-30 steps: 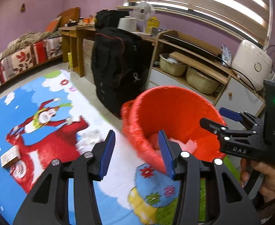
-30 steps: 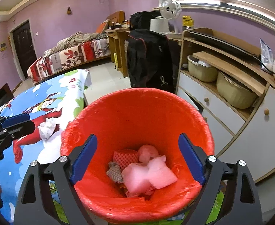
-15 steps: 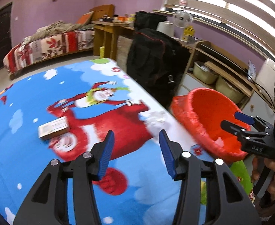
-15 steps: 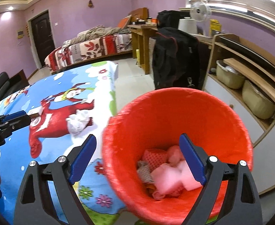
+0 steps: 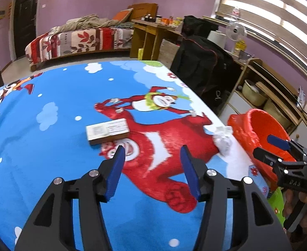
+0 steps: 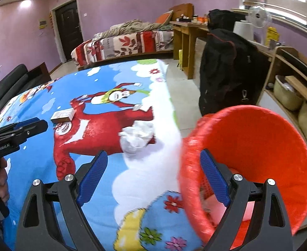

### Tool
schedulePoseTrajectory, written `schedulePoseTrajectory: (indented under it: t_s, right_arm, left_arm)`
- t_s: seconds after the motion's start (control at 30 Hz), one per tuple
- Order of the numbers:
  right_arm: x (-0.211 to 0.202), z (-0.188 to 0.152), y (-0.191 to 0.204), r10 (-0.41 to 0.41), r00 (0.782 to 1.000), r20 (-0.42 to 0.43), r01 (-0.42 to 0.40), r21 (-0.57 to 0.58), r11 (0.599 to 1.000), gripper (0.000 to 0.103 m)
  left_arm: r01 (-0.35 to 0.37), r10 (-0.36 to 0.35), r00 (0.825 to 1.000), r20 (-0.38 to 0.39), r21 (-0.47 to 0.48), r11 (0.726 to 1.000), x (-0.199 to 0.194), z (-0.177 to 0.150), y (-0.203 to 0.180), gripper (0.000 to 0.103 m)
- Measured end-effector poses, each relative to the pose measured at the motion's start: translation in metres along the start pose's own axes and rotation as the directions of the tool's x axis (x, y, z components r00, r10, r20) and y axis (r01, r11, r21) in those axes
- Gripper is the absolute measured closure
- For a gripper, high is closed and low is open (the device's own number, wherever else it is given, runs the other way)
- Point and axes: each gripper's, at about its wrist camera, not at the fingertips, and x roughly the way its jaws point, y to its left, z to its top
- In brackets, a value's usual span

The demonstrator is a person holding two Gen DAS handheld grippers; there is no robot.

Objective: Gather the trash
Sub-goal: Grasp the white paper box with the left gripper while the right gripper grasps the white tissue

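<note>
- The crumpled white wad (image 6: 137, 137) of tissue or thin plastic lies on the bench (image 5: 49, 146), on its cartoon-printed blue cloth, near the edge that faces the bin; it is loose and wrinkled, with nothing touching it.
- A small flat carton (image 5: 107, 131), white-labelled on top with brown sides, lies further in on the cloth, well apart from the wad.
- The red bin (image 6: 258, 146), lined with a red bag, stands just beside the bench edge; pink and red scraps show at its bottom behind the right finger.
- The left gripper (image 5: 152, 171) hangs over the cloth, just short of the carton, its jaws opening with nothing between them.
- The right gripper (image 6: 153, 173) has its jaws spread wide and empty, one finger over the cloth, the other over the bin's rim; the wad lies ahead of them.
- A black bag (image 6: 226, 67), wooden shelves and a bed stand beyond; nothing blocks the wad.
- A second ago both views were filled by the bin; now both have swung across to the bench.
</note>
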Motion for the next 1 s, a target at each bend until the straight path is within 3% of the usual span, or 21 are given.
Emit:
schedulePoseTrajectory:
  t_s: [0.4,0.87,1.0]
  right_arm:
    - [0.050,0.014,0.023,0.046,0.995,-0.085,-0.048,-0.024,0.999,0.033]
    - [0.079,0.018,0.022,0.050,0.988,-0.148,-0.054,-0.024,0.998,0.066]
    - [0.080,0.021,0.022,0.057,0.988,-0.144,-0.061,-0.025,0.998,0.068]
  left_arm:
    - [-0.045,0.041,0.998,-0.049,-0.073,0.996,0.024,0.000,0.037,0.041]
    - [-0.115,0.104,0.990,-0.100,-0.112,0.987,0.057,0.019,0.052,0.024]
    - [-0.154,0.143,0.984,-0.110,-0.102,0.983,0.066,0.026,0.051,0.021]
